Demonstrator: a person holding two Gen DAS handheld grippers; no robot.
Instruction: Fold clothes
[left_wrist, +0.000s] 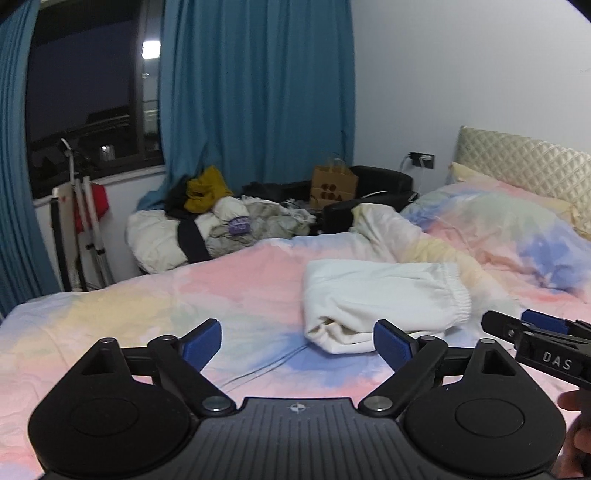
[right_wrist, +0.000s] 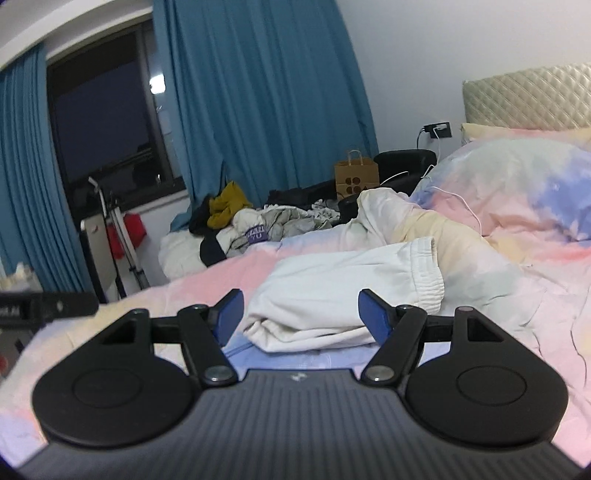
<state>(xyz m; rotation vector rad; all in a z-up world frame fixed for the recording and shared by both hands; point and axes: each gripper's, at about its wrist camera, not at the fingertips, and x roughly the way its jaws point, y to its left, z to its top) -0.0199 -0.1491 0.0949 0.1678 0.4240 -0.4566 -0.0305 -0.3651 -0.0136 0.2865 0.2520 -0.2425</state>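
Note:
A white garment (left_wrist: 380, 295) with an elastic cuff lies folded on the pastel bed cover (left_wrist: 166, 314); it also shows in the right wrist view (right_wrist: 343, 295). My left gripper (left_wrist: 297, 341) is open and empty, hovering over the cover just left of the garment's near edge. My right gripper (right_wrist: 301, 317) is open and empty, with its blue pads on either side of the garment's near edge, slightly above it. The right gripper also shows in the left wrist view (left_wrist: 532, 328) at the right edge.
A pile of loose clothes (left_wrist: 221, 221) lies beyond the far bed edge under blue curtains (left_wrist: 258, 92). A paper bag (left_wrist: 332, 184) and a black chair (left_wrist: 380, 184) stand behind. Pillows (left_wrist: 517, 221) and a quilted headboard (left_wrist: 524, 158) are at right.

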